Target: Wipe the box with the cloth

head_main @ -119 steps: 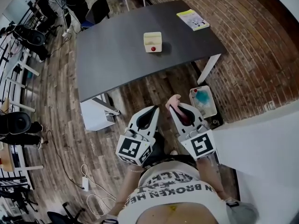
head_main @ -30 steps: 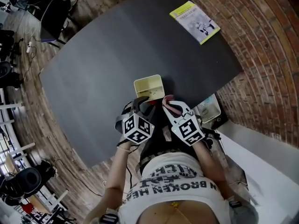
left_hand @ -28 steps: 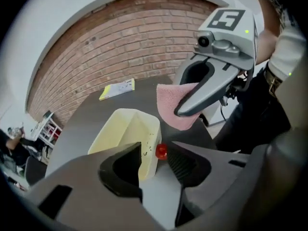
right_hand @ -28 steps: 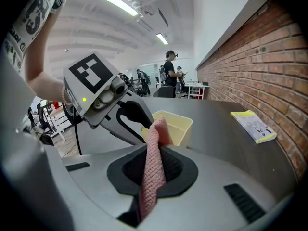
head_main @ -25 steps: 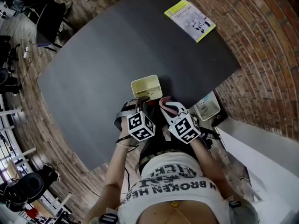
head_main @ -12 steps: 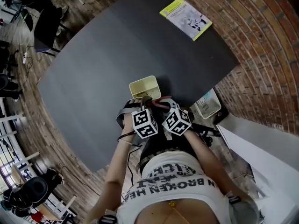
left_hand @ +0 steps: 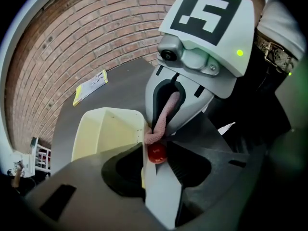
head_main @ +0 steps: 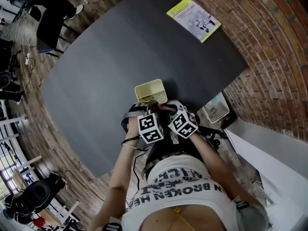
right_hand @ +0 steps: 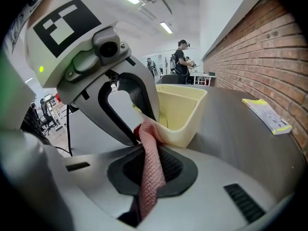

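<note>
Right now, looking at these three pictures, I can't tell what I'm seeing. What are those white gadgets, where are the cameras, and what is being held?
There is no robot arm here: a person holds a hand-operated claw in each hand. One picture comes from a camera on the head, looking down. The other two come from cameras riding on each claw. On the dark table sit a pale yellow box and a booklet. The left claw pinches the box's wall. The right claw grips a pink cloth, its end against the box.

This is looking like an open-plan office or lab: a brick wall [head_main: 274,47] is running beside a dark table [head_main: 110,52], office chairs [head_main: 48,30] are standing on a wooden floor [head_main: 33,124], and strip lights [right_hand: 166,27] are shining overhead.
</note>
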`<state>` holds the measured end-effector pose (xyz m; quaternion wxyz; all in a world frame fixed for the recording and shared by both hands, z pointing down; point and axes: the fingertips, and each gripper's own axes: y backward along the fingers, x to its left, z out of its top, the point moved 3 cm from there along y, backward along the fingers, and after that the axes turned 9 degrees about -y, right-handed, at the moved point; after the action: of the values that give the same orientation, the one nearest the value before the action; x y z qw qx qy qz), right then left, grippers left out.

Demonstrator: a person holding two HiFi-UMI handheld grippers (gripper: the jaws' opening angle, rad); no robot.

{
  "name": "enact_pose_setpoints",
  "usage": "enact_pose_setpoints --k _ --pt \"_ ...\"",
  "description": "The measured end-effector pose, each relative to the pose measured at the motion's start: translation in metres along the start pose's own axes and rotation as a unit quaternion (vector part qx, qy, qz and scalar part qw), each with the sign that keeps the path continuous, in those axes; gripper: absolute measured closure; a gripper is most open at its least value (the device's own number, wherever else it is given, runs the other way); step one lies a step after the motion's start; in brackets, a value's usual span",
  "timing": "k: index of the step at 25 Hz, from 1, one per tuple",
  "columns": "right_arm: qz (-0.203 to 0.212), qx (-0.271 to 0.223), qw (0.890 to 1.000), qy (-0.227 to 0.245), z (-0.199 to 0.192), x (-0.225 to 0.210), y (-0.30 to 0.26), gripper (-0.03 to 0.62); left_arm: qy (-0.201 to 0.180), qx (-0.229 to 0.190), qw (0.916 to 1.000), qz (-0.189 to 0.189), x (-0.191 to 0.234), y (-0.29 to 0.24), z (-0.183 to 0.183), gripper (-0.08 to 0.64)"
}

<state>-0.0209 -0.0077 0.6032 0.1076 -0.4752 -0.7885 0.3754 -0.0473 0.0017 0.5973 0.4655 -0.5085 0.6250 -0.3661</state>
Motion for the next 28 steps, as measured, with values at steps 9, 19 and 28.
enact_pose_setpoints --k 9,19,28 --pt "0.014 0.02 0.999 0.034 -0.007 0.003 0.006 0.575 -0.05 -0.014 0.9984 -0.023 -0.008 0.011 -0.009 0.41" --pt "0.005 -0.004 0.999 0.033 0.001 -0.018 0.014 0.575 -0.096 -0.018 0.9945 -0.039 -0.012 0.013 -0.018 0.411" --pt "0.041 -0.016 0.996 0.079 0.027 -0.047 0.01 0.575 -0.101 -0.018 0.9937 -0.045 -0.013 0.013 -0.016 0.411"
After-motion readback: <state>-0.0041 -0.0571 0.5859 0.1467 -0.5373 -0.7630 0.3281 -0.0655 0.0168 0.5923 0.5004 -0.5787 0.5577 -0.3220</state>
